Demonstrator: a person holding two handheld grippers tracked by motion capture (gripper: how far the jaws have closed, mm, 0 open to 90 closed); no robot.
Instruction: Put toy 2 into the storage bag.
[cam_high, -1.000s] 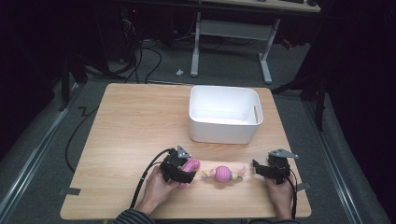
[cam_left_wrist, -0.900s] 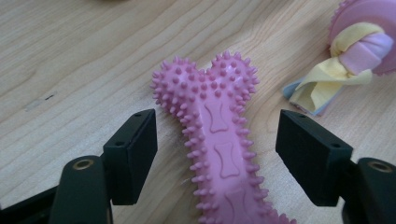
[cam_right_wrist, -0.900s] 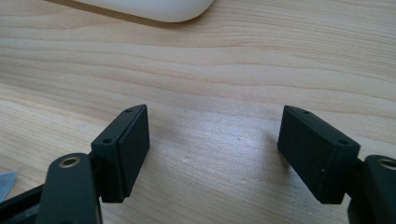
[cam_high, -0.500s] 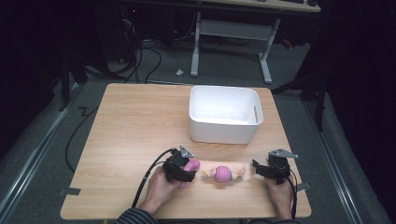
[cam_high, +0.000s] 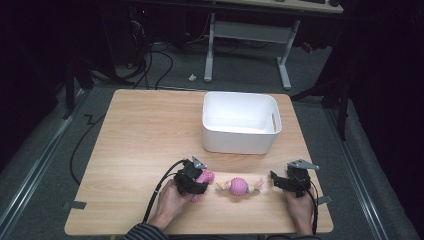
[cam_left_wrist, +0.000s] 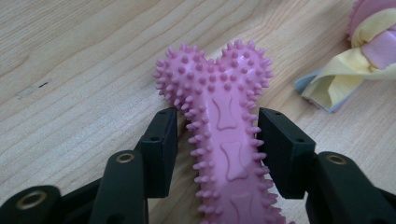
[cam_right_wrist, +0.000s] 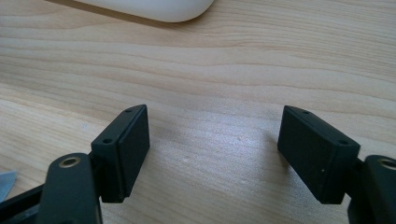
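The left gripper (cam_high: 196, 181) sits on the tabletop (cam_high: 145, 130) near the front edge, held by the person's left hand (cam_high: 170, 202). Its fingers (cam_left_wrist: 161, 144) have just been closing around a pink bone toy (cam_left_wrist: 224, 130). In the left gripper view, the right finger touches the spikes along the shaft. The left finger stands just beside the spikes on the other side; whether it touches them cannot be told. The toy's knobbed end projects beyond the fingertips, and the toy lies flat on the wood.

In the high view, the bone toy (cam_high: 204, 179) lies at the left gripper's tip, left of centre on the front part of the tabletop.

A pink ball (cam_high: 239, 186) with yellow cloth ends lies just to the right of the bone toy, between the two grippers. Its yellow cloth (cam_left_wrist: 331, 79) appears at the upper right of the left gripper view, apart from the bone toy.

The right gripper (cam_high: 290, 181) rests near the front right corner, held by the right hand (cam_high: 300, 210). Its fingers (cam_right_wrist: 126, 144) stand wide apart over bare wood, with nothing between them.

A white bin (cam_high: 240, 125) stands behind the toys, right of centre, well apart from both grippers. Its lower edge (cam_right_wrist: 154, 9) appears at the top of the right gripper view.
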